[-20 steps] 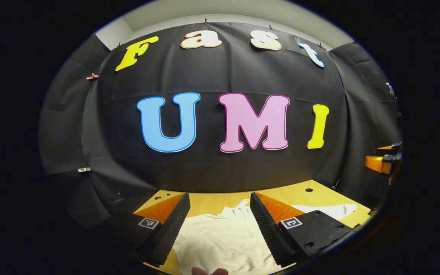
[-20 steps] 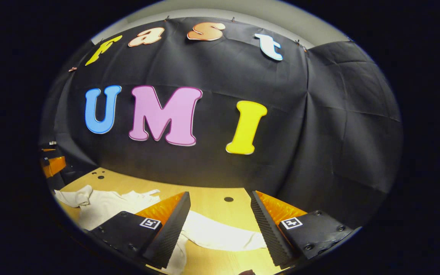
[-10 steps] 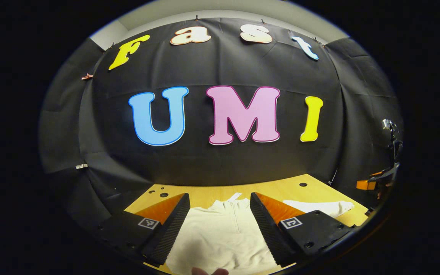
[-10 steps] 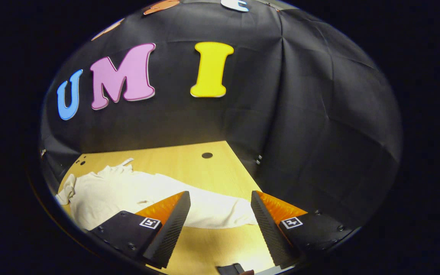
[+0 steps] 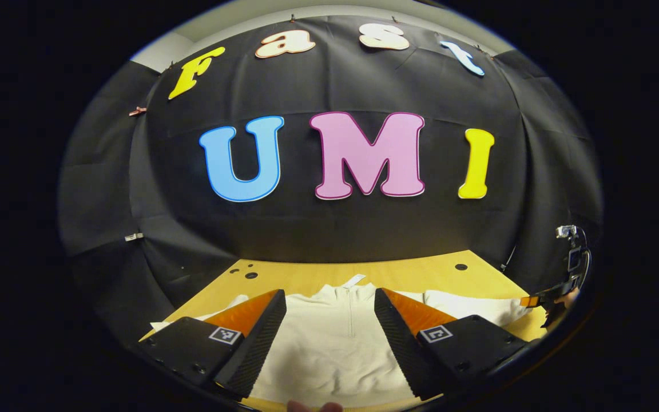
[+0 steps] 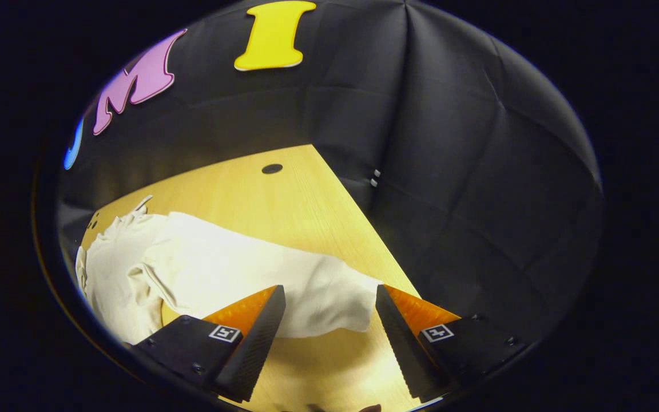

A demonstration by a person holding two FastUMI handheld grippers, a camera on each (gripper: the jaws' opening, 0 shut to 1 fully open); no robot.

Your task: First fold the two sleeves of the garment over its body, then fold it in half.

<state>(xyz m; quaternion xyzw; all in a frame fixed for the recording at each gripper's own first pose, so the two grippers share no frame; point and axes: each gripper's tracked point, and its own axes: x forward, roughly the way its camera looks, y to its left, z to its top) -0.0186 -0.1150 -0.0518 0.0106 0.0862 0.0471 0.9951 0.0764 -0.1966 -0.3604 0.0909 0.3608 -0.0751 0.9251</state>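
Clearly the right gripper (image 6: pixel 329 337) is the one at work: its two fingers stand wide apart with nothing between them, poised above the end of the outstretched right sleeve (image 6: pixel 284 286) of the cream-white, soft long-sleeved garment (image 6: pixel 135 269), whose cuff lies just ahead of and between the fingertips on the pale wooden tabletop (image 6: pixel 284 206). Beyond the cuff the sleeve runs away to the left toward the body. The left gripper (image 5: pixel 329 343) also gapes wide and holds nothing; between and ahead of its fingers lies the garment's body, collar and short front zip (image 5: pixel 350 312) pointing away, with the left sleeve (image 5: pixel 221 307) apparently just past its left finger, though little of it is clear there.

Both sleeves seem unfolded, so the first fold is in hand. Next, I judge, the right gripper must drop onto the cuff, pinch the cloth, and carry it across over the body.
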